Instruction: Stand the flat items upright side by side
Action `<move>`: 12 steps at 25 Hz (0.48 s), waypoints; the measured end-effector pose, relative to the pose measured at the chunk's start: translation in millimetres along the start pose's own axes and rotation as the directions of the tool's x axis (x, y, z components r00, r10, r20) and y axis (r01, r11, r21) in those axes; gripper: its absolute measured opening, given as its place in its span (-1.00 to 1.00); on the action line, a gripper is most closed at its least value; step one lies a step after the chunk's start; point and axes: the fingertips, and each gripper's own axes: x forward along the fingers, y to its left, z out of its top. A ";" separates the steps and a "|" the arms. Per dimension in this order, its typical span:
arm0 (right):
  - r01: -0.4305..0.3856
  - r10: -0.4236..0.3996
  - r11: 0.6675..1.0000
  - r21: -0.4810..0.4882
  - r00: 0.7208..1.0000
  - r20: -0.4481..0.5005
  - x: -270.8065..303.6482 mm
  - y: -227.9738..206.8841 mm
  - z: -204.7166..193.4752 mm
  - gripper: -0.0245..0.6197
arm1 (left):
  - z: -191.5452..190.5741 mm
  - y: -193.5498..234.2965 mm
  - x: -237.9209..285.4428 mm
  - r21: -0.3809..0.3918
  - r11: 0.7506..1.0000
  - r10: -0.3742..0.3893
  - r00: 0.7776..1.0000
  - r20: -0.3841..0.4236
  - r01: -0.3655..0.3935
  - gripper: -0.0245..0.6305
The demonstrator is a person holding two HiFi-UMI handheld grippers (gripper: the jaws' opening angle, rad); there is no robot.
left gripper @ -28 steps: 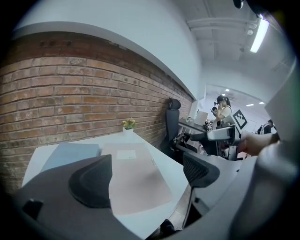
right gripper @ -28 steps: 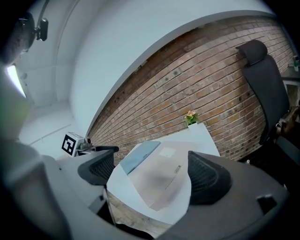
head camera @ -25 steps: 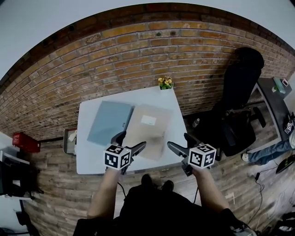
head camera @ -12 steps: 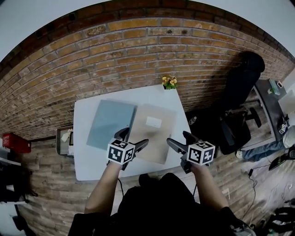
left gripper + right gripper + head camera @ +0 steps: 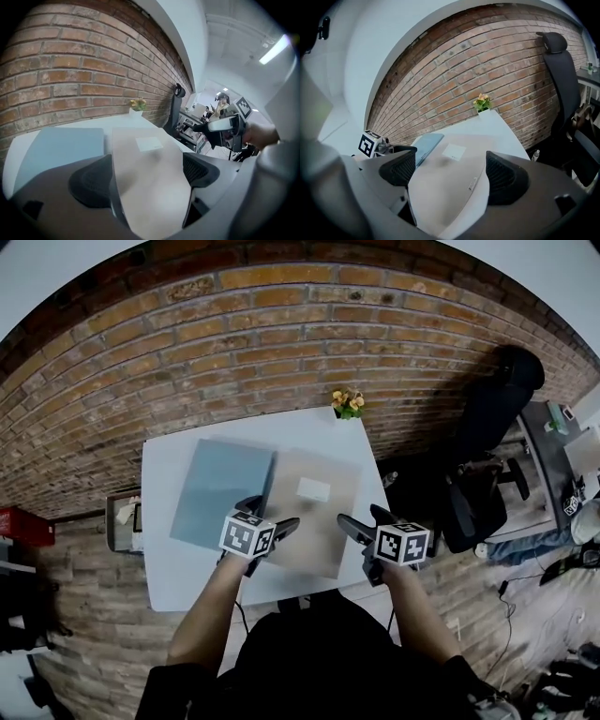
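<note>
**Surface** (image 5: 167, 570): white rectangular top with its far edge against a brick wall (image 5: 234, 343).

**Blue-grey flat item** (image 5: 220, 491): lies flat on the left half of the surface, its long sides running near to far.

**Tan flat item** (image 5: 317, 521): lies flat just right of the blue-grey one, the two long edges side by side. Whether they touch or overlap cannot be told. A white label (image 5: 313, 488) is on its upper face, toward the far end. A strip of bare surface shows along its right side. Neither item stands upright.

**Left gripper** (image 5: 267, 517): held over the near part of the surface, above the near left corner of the tan flat item. Its jaws are spread wide. In the left gripper view the tan face lies in the gap beyond them, and neither pad presses on it. Its marker cube (image 5: 247, 534) faces up.

**Right gripper** (image 5: 363, 518): held over the near right part of the tan flat item, level with the left gripper and well apart from it. Its jaws are also spread wide and grip nothing. The tan sheet and its right edge show between and beyond the pads. Its marker cube (image 5: 402, 543) faces up.

**Small plant** (image 5: 349, 403): yellow-orange flowers in a white pot, at the far right corner of the surface, against the wall.

**Office chair** (image 5: 492, 418): black and high-backed, on the floor to the right of the surface.

**Open box** (image 5: 122, 519): on the floor just left of the surface. Its contents cannot be made out.
</note>
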 end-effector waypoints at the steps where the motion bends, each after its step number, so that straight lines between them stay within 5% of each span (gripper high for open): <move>1: -0.002 0.002 1.000 0.000 1.000 -0.013 4.6 -1.5 -0.9 0.57 | -1.6 1.7 4.6 -0.010 1.000 -0.002 1.000 -0.012 0.002 0.58; 12: -0.021 0.032 0.996 0.082 0.990 -0.137 47.1 -36.7 -28.8 0.57 | -20.9 30.7 48.2 -0.039 0.999 0.029 0.984 -0.178 -0.037 0.58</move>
